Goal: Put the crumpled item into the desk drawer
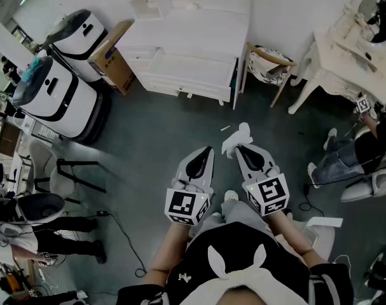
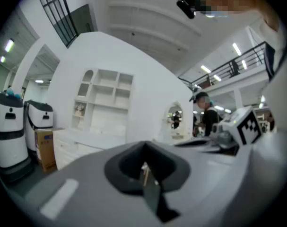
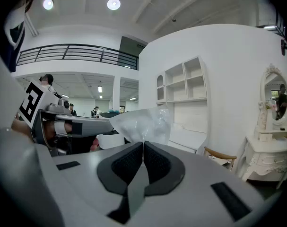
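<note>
My right gripper (image 1: 238, 149) is shut on the crumpled item (image 1: 238, 136), a wad of thin whitish plastic that sticks out past the jaw tips. In the right gripper view the crumpled item (image 3: 144, 121) rises from the closed pads of the right gripper (image 3: 143, 144). My left gripper (image 1: 208, 151) hangs beside it, a little to the left, shut and empty; the left gripper (image 2: 144, 165) shows its pads pressed together. The white desk (image 1: 194, 35) with drawer fronts (image 1: 180, 76) stands ahead against the wall, well beyond both grippers. From here I cannot tell whether any drawer is open.
A wooden chair (image 1: 269, 65) stands right of the desk, and a white vanity table (image 1: 348, 51) further right. Two white-and-black machines (image 1: 56, 93) and a cardboard box (image 1: 114, 63) are at the left. A person (image 1: 361, 146) crouches at the right. Grey floor (image 1: 154, 132) lies between me and the desk.
</note>
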The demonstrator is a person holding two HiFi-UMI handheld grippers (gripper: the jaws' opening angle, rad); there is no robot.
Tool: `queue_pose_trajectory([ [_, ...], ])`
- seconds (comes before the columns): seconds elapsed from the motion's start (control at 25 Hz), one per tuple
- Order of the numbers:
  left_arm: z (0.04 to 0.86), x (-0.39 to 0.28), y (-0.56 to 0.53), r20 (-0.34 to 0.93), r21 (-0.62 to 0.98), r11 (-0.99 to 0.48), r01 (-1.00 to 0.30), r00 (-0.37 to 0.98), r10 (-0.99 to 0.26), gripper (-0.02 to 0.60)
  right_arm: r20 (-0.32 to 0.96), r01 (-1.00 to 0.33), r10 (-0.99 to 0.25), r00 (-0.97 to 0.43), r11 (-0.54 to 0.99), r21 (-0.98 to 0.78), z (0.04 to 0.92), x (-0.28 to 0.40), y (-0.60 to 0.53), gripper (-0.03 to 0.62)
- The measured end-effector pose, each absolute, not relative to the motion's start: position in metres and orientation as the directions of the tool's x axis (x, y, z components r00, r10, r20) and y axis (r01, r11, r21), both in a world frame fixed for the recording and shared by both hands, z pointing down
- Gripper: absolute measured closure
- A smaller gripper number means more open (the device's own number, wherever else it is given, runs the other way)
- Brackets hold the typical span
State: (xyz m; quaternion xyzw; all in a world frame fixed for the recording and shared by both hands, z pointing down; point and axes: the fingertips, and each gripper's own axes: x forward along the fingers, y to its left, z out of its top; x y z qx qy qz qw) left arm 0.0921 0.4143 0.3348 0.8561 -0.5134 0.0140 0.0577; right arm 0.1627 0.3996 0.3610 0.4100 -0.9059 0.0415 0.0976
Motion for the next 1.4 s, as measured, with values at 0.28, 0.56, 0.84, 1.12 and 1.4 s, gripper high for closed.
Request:
queue_pose_trajectory([
  [0.28,0.338,0.097,0.370,0.077,0.072,-0.454,-0.888,0.459,-0.885,0.577,0.197,-0.753,-0.737,-0.646,0.658,-0.007,0.368,0.173,0.353,0.585],
  [0.56,0.347,0.104,0.330,0.085,0.075,-0.421,-0.904,0.426,-0.901,0.577,0.193,-0.733,-0.717,-0.670,0.681,-0.013,0.374,0.180,0.312,0.585],
  [0.84,0.355,0.103,0.309,0.103,0.071,-0.411,-0.909,0.417,-0.903,0.577,0.187,-0.717,-0.704,-0.685,0.697,-0.005,0.376,0.176,0.289,0.585],
  [1.12,0.361,0.089,0.271,0.121,0.092,-0.421,-0.903,0.429,-0.895,0.577,0.211,-0.722,-0.703,-0.680,0.691,-0.026,0.384,0.162,0.255,0.585],
  [1.4,0.376,0.077,0.206,0.149,0.099,-0.443,-0.891,0.453,-0.879,0.577,0.234,-0.734,-0.710,-0.664,0.678,-0.028,0.392,0.154,0.194,0.585],
])
